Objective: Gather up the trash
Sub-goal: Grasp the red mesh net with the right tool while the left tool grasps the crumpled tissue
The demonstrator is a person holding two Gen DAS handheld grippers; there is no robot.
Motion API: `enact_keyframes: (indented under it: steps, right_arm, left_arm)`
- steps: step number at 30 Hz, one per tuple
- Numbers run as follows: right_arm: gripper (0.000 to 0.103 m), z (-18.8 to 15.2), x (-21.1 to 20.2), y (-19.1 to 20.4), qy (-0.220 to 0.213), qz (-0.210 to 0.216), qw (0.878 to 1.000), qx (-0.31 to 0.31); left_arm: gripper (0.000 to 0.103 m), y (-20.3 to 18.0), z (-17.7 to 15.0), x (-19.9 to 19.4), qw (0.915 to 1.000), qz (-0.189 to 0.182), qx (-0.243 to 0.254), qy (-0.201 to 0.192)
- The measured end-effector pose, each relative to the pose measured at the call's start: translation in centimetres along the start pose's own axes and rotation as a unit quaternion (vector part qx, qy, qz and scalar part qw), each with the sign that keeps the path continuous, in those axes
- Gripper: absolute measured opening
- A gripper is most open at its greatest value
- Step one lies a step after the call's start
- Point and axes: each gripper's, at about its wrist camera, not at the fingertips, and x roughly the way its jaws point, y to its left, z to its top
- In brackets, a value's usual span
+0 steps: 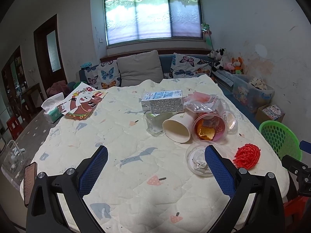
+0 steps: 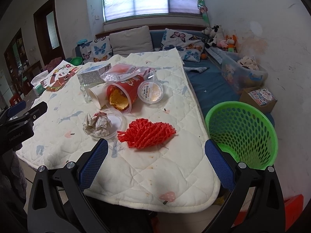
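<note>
Trash lies on a quilted white table cover (image 1: pixel 124 128) (image 2: pixel 159 163). A red foam fruit net (image 2: pixel 146 134) (image 1: pixel 246 156) lies nearest the right edge. Beside it sits a clear lid with crumpled paper (image 2: pixel 98 125) (image 1: pixel 198 160). Behind them lie a tipped red snack tub (image 2: pixel 121 94) (image 1: pixel 210 127), a tipped paper cup (image 1: pixel 176 127) (image 2: pixel 95 96), a clear round cup (image 2: pixel 150 92), a milk carton (image 1: pixel 163 102) (image 2: pixel 93 74) and plastic wrappers (image 2: pixel 126 71). A green perforated basket (image 2: pixel 243 132) (image 1: pixel 278 136) stands off the table's right side. My left gripper (image 1: pixel 156 153) and right gripper (image 2: pixel 156 147) hang open over the near table, holding nothing.
A tissue pack (image 1: pixel 52 107) and a cartoon picture sheet (image 1: pixel 83 102) lie at the far left. A glass jar (image 1: pixel 153 124) stands under the carton. A phone (image 1: pixel 30 182) rests at the left edge. A sofa with butterfly cushions (image 1: pixel 103 75) stands behind, and a red stool (image 2: pixel 291 203) is near the basket.
</note>
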Motion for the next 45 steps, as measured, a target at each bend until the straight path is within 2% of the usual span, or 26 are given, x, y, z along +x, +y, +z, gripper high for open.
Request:
enact_keyframes:
  steps: [14, 26, 34, 38, 43, 44, 45]
  right_arm:
    - [0.098, 0.3, 3.6, -0.1, 0.03, 0.021, 0.999, -0.003]
    - [0.098, 0.7, 8.3, -0.2, 0.066, 0.045, 0.997, -0.001]
    - [0.095, 0.7, 10.4, -0.1, 0.087, 0.053, 0.995, -0.005]
    - [0.088, 0.6, 11.0, -0.2, 0.096, 0.058, 0.994, -0.003]
    - [0.077, 0.6, 11.0, -0.3, 0.102, 0.067, 0.993, 0.001]
    - [0.075, 0.6, 10.9, -0.4, 0.1, 0.069, 0.993, 0.003]
    - [0.074, 0.6, 10.8, -0.4, 0.099, 0.07, 0.993, 0.003]
  left_arm:
    - [0.097, -0.1, 0.6, 3.0, 0.9998, -0.004, 0.008, 0.017]
    - [0.097, -0.9, 0.8, 5.8, 0.9977, -0.048, 0.028, 0.041]
    - [0.097, -2.1, 0.1, 7.4, 0.9923, -0.095, 0.048, 0.063]
    - [0.096, -3.1, -0.3, 8.3, 0.987, -0.126, 0.058, 0.081]
    - [0.095, -4.3, -0.7, 9.7, 0.9815, -0.148, 0.072, 0.097]
    - [0.093, -4.4, -0.8, 10.0, 0.9801, -0.154, 0.072, 0.103]
    - [0.087, -4.6, -0.8, 10.2, 0.9789, -0.158, 0.072, 0.107]
